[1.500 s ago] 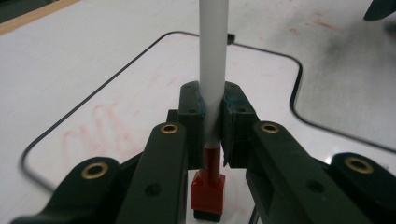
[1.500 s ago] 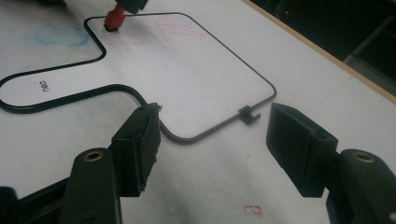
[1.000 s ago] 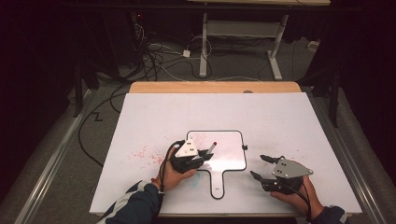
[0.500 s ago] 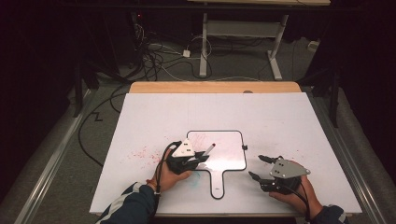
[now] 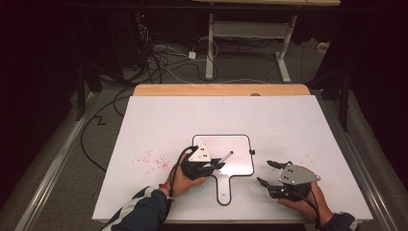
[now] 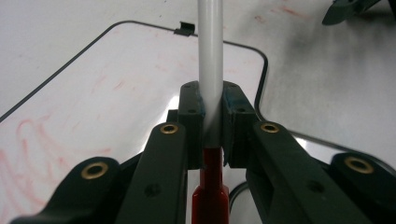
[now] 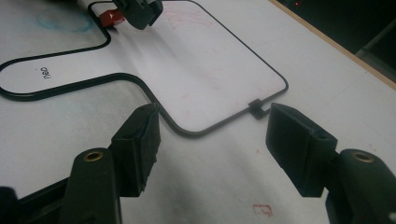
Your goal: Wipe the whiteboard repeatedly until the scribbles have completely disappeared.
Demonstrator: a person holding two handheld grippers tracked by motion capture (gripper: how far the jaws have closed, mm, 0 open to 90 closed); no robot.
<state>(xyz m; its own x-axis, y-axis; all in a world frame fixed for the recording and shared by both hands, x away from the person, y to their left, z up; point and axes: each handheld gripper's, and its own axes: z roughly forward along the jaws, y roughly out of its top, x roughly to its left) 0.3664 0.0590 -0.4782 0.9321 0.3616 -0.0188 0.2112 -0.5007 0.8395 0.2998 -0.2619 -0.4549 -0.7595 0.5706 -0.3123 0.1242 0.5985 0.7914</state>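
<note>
A small whiteboard [image 5: 231,150] with a black rim and a handle [image 5: 224,190] lies flat on the white table. My left gripper [image 5: 215,165] hovers at the board's left lower corner, shut on a marker [image 5: 225,157]. In the left gripper view the marker's pale barrel [image 6: 209,60] runs forward over the whiteboard [image 6: 93,88], and its red end [image 6: 212,191] sits behind the jaws. My right gripper [image 5: 267,173] rests open on the table to the right of the handle. In the right gripper view it [image 7: 212,135] faces the whiteboard's corner [image 7: 201,60] with nothing between its jaws.
Faint red smears mark the board and the table sheet [image 5: 149,161] to the left. A small black clip [image 7: 256,106] sits on the board's rim. A wooden edge [image 5: 221,90] borders the table at the back. Cables [image 5: 159,57] and a desk frame stand on the floor beyond.
My left gripper has shifted slightly right with the marker in it, over the board's lower left. The right gripper has barely moved.
</note>
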